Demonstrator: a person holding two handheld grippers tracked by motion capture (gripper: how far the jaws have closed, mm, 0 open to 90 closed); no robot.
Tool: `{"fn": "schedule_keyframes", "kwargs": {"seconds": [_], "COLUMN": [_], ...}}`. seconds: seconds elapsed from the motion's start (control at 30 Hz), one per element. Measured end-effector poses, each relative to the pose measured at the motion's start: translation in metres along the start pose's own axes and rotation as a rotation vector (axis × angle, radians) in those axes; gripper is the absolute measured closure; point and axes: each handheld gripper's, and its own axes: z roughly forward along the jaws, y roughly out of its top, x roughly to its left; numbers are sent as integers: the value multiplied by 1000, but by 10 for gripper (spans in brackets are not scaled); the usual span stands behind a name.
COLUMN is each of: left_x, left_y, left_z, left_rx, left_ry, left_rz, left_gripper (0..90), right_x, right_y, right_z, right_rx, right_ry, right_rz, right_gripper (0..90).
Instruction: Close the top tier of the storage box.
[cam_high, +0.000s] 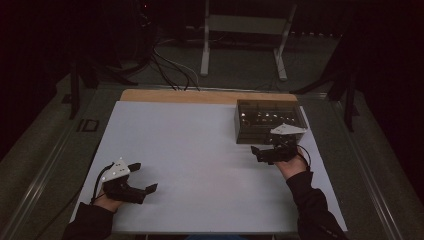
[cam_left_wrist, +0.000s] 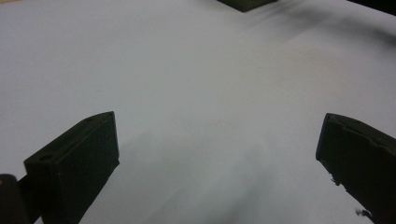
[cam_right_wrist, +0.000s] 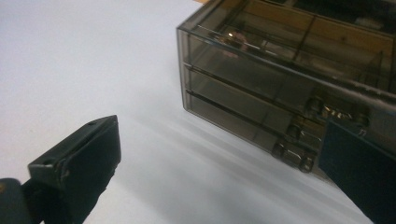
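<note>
A smoky see-through drawer box (cam_high: 270, 120) stands at the table's far right, its stacked drawers facing me, each with a small metal handle (cam_right_wrist: 294, 149). My right gripper (cam_high: 267, 151) sits just in front of the box, open, with only table surface between its jaws; in the right gripper view (cam_right_wrist: 219, 163) its right jaw overlaps the box's (cam_right_wrist: 280, 79) lower front near the handles. My left gripper (cam_high: 144, 176) rests at the near left of the white table (cam_high: 200, 150), open and holding nothing. In the left gripper view (cam_left_wrist: 217, 154) a corner of the box (cam_left_wrist: 245, 3) shows at the top.
A wooden strip (cam_high: 200, 96) runs along the table's far edge. Beyond it, cables (cam_high: 170, 70) lie on the dark floor beside a white stand (cam_high: 245, 30). Dark tripod legs (cam_high: 345, 85) stand at the right.
</note>
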Motion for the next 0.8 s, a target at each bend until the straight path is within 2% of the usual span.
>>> {"fn": "schedule_keyframes", "kwargs": {"seconds": [0.2,0.3,0.57,0.7,0.8], "left_x": [-1,-1,-1,-1,-2], "left_y": [-1,-1,-1,-1,-1], "left_z": [-1,-2,-1,-1,-1], "left_rx": [1,-2,-3,1,0], "left_ry": [-2,-1,-4,-5,-4], "left_rz": [1,1,3,6,6], "left_gripper": [9,9,9,9,9], "right_x": [10,13,26,33,38], "right_y": [8,12,21,23,22], "right_z": [-1,-2,-5,-6,-6], "right_rx": [-28,-49,-66,-71,-89], "right_ry": [21,42,99,127,159], "right_rz": [-32,-32,-71,-96,-97], "right_gripper": [0,0,0,0,0]}}
